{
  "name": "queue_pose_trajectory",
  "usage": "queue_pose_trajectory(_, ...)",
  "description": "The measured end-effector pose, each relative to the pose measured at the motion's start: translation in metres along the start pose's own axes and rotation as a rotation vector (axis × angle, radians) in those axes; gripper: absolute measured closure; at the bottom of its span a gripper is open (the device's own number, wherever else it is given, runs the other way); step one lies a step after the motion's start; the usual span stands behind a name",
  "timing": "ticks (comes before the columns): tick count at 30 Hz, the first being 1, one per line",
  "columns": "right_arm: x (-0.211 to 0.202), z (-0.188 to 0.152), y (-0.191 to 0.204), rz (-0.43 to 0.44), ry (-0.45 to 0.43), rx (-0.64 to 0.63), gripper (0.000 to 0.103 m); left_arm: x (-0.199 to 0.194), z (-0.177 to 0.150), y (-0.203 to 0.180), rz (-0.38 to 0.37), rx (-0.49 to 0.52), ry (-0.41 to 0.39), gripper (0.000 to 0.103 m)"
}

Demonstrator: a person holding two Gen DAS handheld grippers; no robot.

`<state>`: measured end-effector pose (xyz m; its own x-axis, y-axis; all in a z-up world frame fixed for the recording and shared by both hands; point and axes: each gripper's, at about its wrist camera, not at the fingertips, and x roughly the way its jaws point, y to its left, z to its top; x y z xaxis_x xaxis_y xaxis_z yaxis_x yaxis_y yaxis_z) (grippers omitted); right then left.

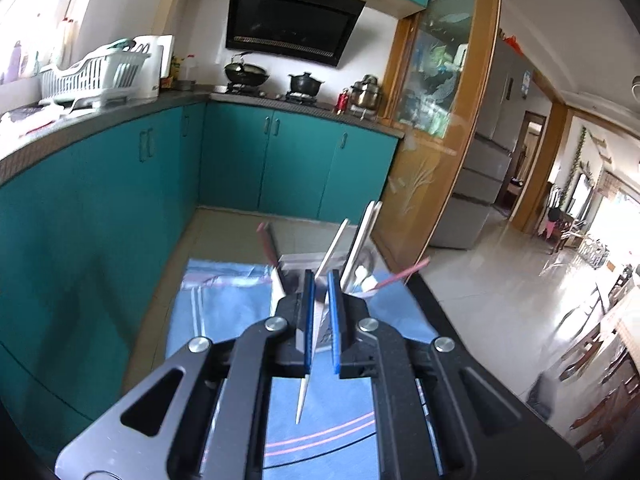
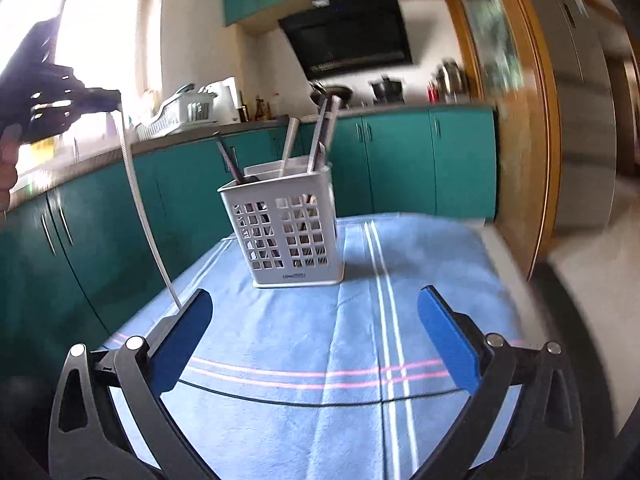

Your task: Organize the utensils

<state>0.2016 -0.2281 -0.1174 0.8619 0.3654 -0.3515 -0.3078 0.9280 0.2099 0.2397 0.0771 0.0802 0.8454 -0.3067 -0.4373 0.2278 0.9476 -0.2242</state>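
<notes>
My left gripper [image 1: 320, 276] is shut on a long white chopstick [image 1: 303, 398], which slants up between the blue pads. Just beyond it stands the white slotted utensil holder [image 1: 296, 259], with pink and white sticks leaning out of it. In the right wrist view the holder [image 2: 288, 232] stands on the blue cloth with several utensils upright inside. The left gripper [image 2: 110, 98] hovers high at the left, and its white chopstick [image 2: 140, 208] hangs down towards the cloth. My right gripper [image 2: 315, 296] is open wide, low over the cloth in front of the holder, with nothing between its fingers.
A blue striped cloth [image 2: 360, 340] covers the table, whose dark edge [image 2: 560, 300] runs along the right. Teal cabinets [image 1: 100, 200] line the left and back. A dish rack [image 1: 92, 72] and pots [image 1: 304, 82] sit on the counter. A glass door [image 1: 432, 140] is at the right.
</notes>
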Motion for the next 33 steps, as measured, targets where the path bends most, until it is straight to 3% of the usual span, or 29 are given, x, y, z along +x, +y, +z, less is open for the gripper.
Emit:
queue_pose_trajectory(7, 0.001, 0.003, -0.026, 0.006, 0.042, 0.112, 0.003, -0.006, 0.080, -0.025, 0.018, 0.020, -0.079, 0.096)
queue_pose_trajectory(11, 0.009, 0.001, -0.028, 0.005, 0.081, 0.106, 0.003, 0.001, 0.083, -0.043, 0.056, 0.067, -0.062, 0.095)
queue_pose_trajectory(13, 0.013, 0.000, -0.029, 0.003, 0.100, 0.105, 0.003, 0.009, 0.065, -0.050, 0.065, 0.103, -0.022, 0.081)
queue_pose_trajectory(15, 0.014, -0.001, -0.033, 0.009, 0.117, 0.121, 0.003, 0.020, 0.035, -0.053, 0.094, 0.152, 0.028, 0.051)
queue_pose_trajectory(17, 0.017, -0.002, -0.035, 0.021, 0.137, 0.140, 0.003, 0.035, -0.005, -0.041, 0.154, 0.158, 0.086, 0.047)
queue_pose_trajectory(22, 0.019, -0.005, -0.029, 0.035, 0.168, 0.123, 0.003, 0.095, -0.072, 0.050, 0.263, -0.058, 0.309, 0.049)
queue_pose_trajectory(25, 0.020, -0.006, -0.027, 0.043, 0.175, 0.122, 0.003, 0.137, -0.091, 0.103, 0.384, -0.141, 0.418, 0.066)
queue_pose_trajectory(28, 0.025, -0.008, -0.023, 0.048, 0.191, 0.115, 0.003, 0.176, -0.103, 0.134, 0.425, -0.177, 0.509, 0.070)
queue_pose_trajectory(33, 0.030, -0.009, -0.018, 0.058, 0.208, 0.097, 0.003, 0.229, -0.114, 0.150, 0.471, -0.185, 0.625, 0.080)
